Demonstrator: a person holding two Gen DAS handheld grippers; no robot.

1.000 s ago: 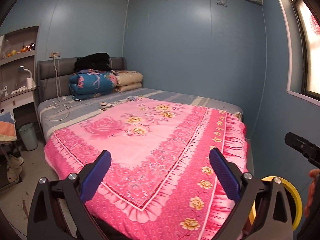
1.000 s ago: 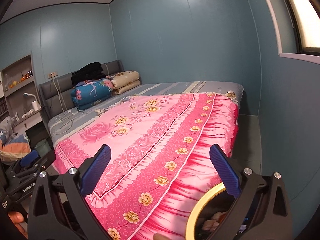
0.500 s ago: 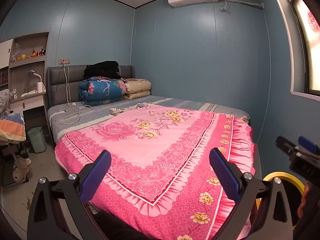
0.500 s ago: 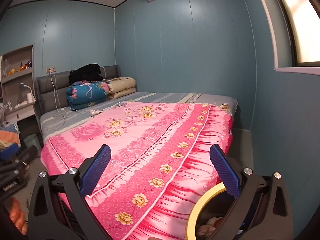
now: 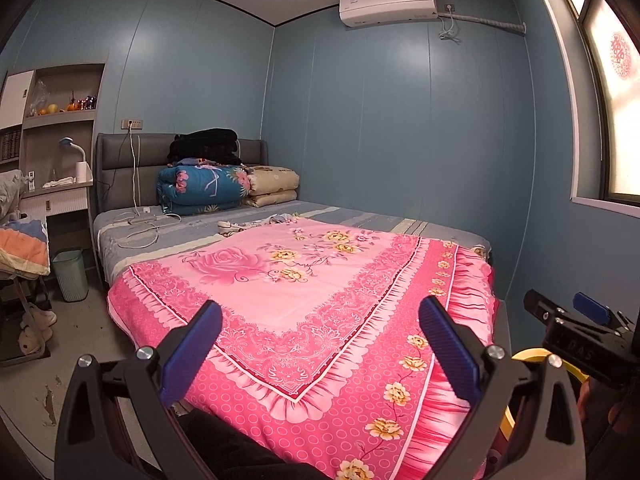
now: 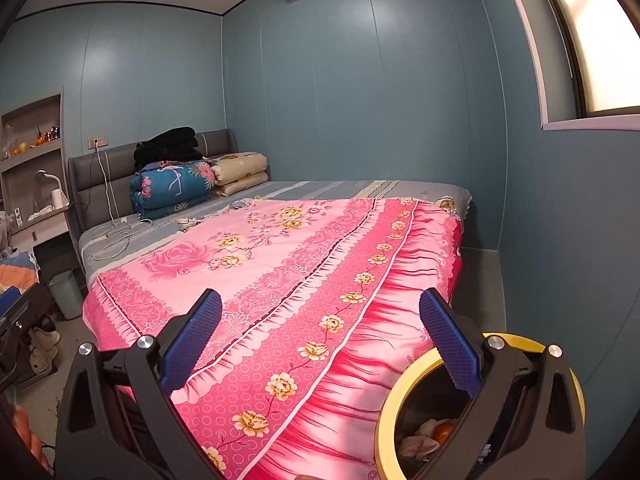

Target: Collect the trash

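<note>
- We had raised both views off the bed's near edge: the green waste basket [image 5: 71, 274] stood on the floor, left of the bed [image 5: 304, 280].
- Our left tongs [image 5: 320, 344] gaped, empty.
- Our right tongs [image 6: 320, 344] gaped too, above the yellow-rimmed bin [image 6: 390, 412] already holding scraps; likely still searching.

Blue panelled walls [image 5: 384, 128] are enclosing a small bedroom, with a white air conditioner [image 5: 387, 5] sitting high near the corner. A bed [image 5: 304, 272] with a grey headboard [image 5: 132, 168] is filling most of the floor, a pink floral cover [image 6: 304, 264] lying over it and folded quilts [image 5: 204, 190] stacked at its head. A window [image 5: 612, 92] is glowing on the right. Recessed shelves [image 5: 60, 116] are standing on the left, and a pale green bin [image 5: 72, 274] is sitting on the grey floor [image 5: 76, 344].
</note>
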